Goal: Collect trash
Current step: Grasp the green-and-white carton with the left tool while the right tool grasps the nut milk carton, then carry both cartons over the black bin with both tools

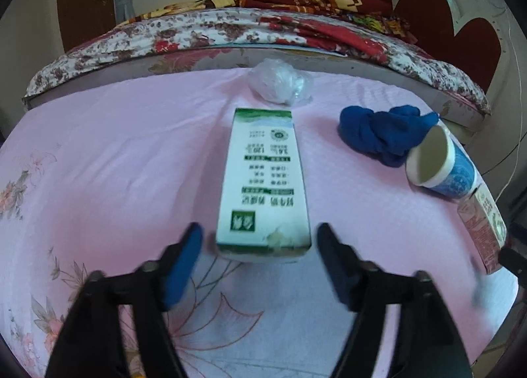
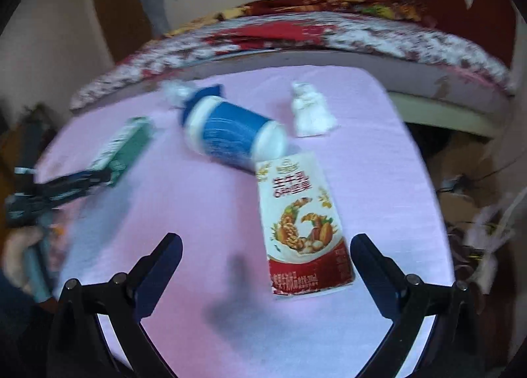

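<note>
Left gripper [image 1: 260, 246] fingers spread wide, empty, straddling the near end of the green-and-white carton [image 1: 263, 180] lying flat on the pink bench [image 1: 98, 147]; best lowered square before closing; right gripper [image 2: 266, 256] wide, empty, around the red carton [image 2: 299, 226].

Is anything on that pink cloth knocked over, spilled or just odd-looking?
The blue paper cup lies tipped on its side, its open mouth empty; no spill shows. Both cartons, green and red, lie flat. A blue cloth sits crumpled behind the cup, near a balled plastic wrap.
</note>
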`<state>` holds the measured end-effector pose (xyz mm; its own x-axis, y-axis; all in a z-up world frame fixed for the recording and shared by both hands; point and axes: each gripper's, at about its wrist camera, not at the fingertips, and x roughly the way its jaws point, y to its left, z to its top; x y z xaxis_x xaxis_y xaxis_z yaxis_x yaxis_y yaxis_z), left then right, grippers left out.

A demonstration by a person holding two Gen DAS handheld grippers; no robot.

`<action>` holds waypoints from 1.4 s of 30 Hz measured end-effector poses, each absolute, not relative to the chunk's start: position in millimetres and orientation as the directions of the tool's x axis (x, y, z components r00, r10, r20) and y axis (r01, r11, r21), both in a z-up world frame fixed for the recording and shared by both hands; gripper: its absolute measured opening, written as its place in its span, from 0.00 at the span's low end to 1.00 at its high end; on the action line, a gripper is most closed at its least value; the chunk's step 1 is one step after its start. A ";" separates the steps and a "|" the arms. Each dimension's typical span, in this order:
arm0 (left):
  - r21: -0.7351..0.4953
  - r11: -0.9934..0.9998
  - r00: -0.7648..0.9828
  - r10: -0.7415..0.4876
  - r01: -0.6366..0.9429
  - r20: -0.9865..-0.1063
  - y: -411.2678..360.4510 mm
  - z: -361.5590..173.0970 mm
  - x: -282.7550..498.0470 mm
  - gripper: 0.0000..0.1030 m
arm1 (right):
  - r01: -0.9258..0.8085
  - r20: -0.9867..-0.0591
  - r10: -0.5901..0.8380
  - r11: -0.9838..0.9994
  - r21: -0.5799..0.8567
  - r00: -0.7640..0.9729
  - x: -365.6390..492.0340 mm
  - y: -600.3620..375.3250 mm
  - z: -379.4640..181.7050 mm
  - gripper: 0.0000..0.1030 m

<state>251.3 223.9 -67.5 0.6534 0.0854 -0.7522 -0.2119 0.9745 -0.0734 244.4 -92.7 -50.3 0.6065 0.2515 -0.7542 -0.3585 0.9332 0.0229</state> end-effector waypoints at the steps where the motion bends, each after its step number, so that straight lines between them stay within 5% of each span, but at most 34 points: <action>1: -0.075 0.975 0.655 0.083 -0.210 -0.751 224.2 -66.9 253.6 0.75 | -0.338 -0.763 0.222 0.941 0.005 0.607 249.7 -92.0 -53.2 0.99; 6: -0.074 0.970 0.622 0.089 -0.230 -0.778 230.3 -73.9 268.7 0.74 | -0.295 -0.803 0.205 0.955 0.038 0.560 271.7 -93.6 -69.0 0.73; 8: -0.079 0.969 0.609 0.082 -0.233 -0.789 231.3 -79.0 269.0 0.69 | -0.292 -0.805 0.200 0.956 0.035 0.559 272.6 -93.8 -71.5 0.72; 9: -0.086 0.970 0.606 0.073 -0.229 -0.792 231.6 -81.0 268.7 0.55 | -0.291 -0.803 0.197 0.956 0.030 0.563 271.8 -93.4 -72.9 0.71; 12: -0.075 0.974 0.618 0.075 -0.213 -0.782 228.1 -77.9 259.0 0.53 | -0.291 -0.794 0.185 0.957 0.010 0.580 264.1 -93.6 -72.4 0.53; 28: -0.056 0.998 0.762 -0.051 0.020 -0.645 133.3 -12.8 153.7 0.53 | -0.263 -0.684 0.186 0.965 -0.009 0.706 145.1 -138.6 -9.7 0.52; 42: -0.028 0.971 0.763 -0.205 0.239 -0.613 18.8 6.1 112.0 0.53 | -0.110 -0.641 0.085 0.994 0.001 0.763 44.5 -243.3 10.4 0.52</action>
<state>112.0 18.8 6.1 0.7630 -0.2052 -0.6130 0.2389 0.9707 -0.0275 44.5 -243.3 10.4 0.7631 0.0850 -0.6407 -0.1095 0.9940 0.0015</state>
